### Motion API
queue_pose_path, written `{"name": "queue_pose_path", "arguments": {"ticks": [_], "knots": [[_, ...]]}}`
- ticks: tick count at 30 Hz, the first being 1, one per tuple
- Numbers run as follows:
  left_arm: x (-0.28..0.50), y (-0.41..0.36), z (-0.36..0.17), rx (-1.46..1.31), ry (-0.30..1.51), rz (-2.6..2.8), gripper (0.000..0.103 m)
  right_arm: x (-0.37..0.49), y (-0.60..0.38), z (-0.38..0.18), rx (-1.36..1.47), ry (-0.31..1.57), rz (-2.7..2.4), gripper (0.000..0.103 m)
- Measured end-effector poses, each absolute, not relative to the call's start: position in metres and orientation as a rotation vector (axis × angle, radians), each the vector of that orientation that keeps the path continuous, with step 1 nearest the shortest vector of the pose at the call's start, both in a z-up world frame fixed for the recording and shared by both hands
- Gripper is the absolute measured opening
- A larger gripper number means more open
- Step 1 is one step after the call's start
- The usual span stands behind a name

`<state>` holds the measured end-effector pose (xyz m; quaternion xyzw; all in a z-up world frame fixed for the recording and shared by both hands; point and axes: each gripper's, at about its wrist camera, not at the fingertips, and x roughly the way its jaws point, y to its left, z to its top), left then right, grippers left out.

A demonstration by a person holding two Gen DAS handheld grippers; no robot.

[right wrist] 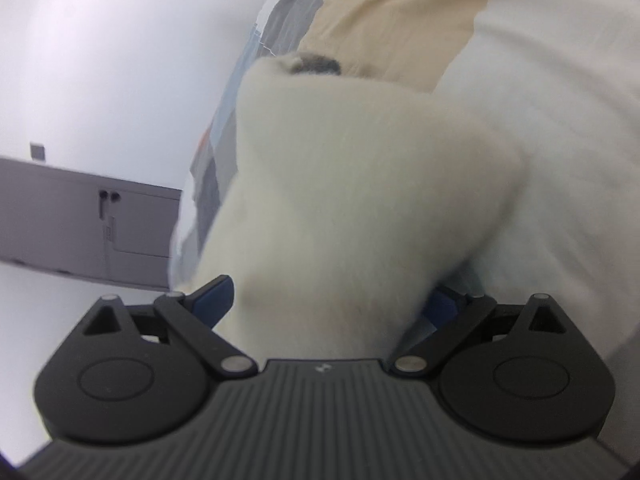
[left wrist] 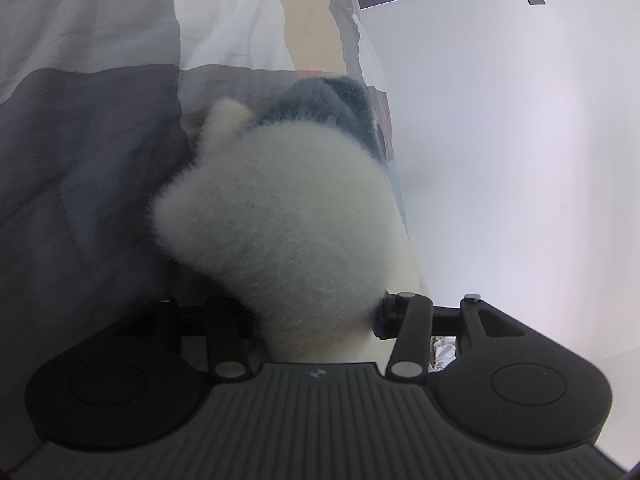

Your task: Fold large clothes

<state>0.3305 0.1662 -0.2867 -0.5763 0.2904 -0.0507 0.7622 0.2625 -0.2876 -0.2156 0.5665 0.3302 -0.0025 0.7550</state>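
Observation:
A fluffy white garment (left wrist: 280, 220) with a blue-grey fuzzy part (left wrist: 332, 100) fills the middle of the left wrist view. My left gripper (left wrist: 316, 320) is shut on a bunch of this garment, which hides its fingertips. In the right wrist view the same white fluffy garment (right wrist: 360, 184) bulges out from between the blue fingers (right wrist: 214, 300). My right gripper (right wrist: 332, 308) is shut on it. More white fabric (right wrist: 560, 120) spreads to the right.
The garment lies over a bed with a patchwork cover: dark grey (left wrist: 80, 160), white (left wrist: 80, 12) and beige (right wrist: 400, 12) panels. A white wall (left wrist: 520, 160) and a grey cabinet (right wrist: 80, 220) stand beside the bed.

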Motion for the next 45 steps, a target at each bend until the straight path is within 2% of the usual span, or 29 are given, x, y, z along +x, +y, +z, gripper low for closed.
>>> {"name": "queue_pose_path", "arguments": {"ticks": [3, 5, 7, 8, 12, 15, 22, 32, 39, 45], "knots": [[0.337, 0.17, -0.289, -1.221, 0.618, -0.108, 0.054, 0.274, -0.284, -0.222, 1.214, 0.731, -0.017, 0.1], [0.34, 0.172, -0.29, -1.239, 0.615, -0.111, 0.054, 0.285, -0.279, -0.221, 1.153, 0.746, -0.015, 0.093], [0.341, 0.172, -0.288, -1.233, 0.617, -0.114, 0.054, 0.289, -0.278, -0.221, 1.105, 0.748, 0.0, 0.08], [0.341, 0.171, -0.287, -1.229, 0.617, -0.111, 0.054, 0.293, -0.284, -0.22, 1.108, 0.744, 0.004, 0.077], [0.337, 0.167, -0.28, -1.175, 0.612, -0.094, 0.054, 0.288, -0.284, -0.201, 1.018, 0.685, 0.044, 0.044], [0.326, 0.164, -0.27, -1.129, 0.577, -0.071, 0.053, 0.285, -0.277, -0.177, 0.92, 0.603, 0.096, 0.037], [0.287, 0.16, -0.245, -1.077, 0.527, -0.06, 0.048, 0.252, -0.279, -0.144, 0.827, 0.485, 0.218, 0.035], [0.263, 0.131, -0.211, -1.037, 0.503, -0.128, 0.046, 0.222, -0.318, -0.115, 0.872, 0.454, 0.303, 0.035], [0.288, 0.082, -0.177, -0.996, 0.529, -0.205, 0.046, 0.206, -0.371, -0.093, 0.923, 0.451, 0.301, 0.035], [0.344, 0.021, -0.142, -0.964, 0.545, -0.31, 0.046, 0.219, -0.428, -0.057, 0.923, 0.393, 0.258, 0.035]]}}
